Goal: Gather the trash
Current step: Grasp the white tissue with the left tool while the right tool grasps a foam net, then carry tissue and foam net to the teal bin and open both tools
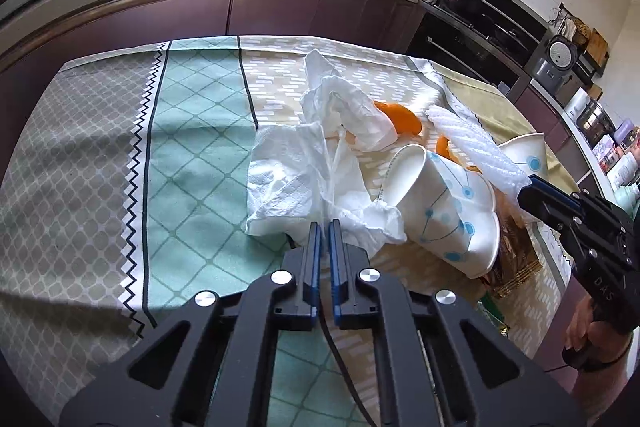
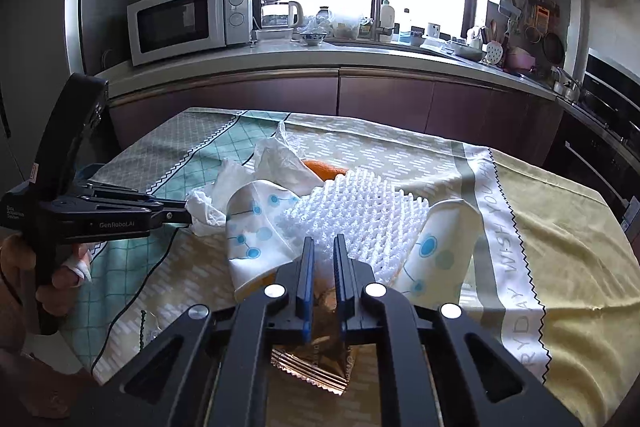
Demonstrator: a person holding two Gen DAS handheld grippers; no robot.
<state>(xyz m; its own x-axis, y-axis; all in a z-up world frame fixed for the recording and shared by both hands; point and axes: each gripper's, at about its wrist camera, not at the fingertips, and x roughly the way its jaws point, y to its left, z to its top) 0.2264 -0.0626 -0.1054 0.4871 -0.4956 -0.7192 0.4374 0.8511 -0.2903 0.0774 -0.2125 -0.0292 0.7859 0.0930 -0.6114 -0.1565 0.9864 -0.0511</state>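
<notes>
Left tongs [image 1: 325, 227]: pressed together on the near edge of the tissue [image 1: 288, 183], low over the worktop [image 1: 80, 155].
Tissue: crumpled, spread on the green and beige cloth, touching the cup [image 1: 448, 211].
Cup: lain on its side, mouth turned toward the tissue.
Peel [image 1: 404, 121]: orange, partly hidden behind the tissue.
Foam net [image 2: 360, 223]: white, draped across both cups.
Right tongs [image 2: 324, 247]: pressed together on the net's near edge.
Second cup [image 2: 436, 251]: tipped, under the net's right side.
</notes>
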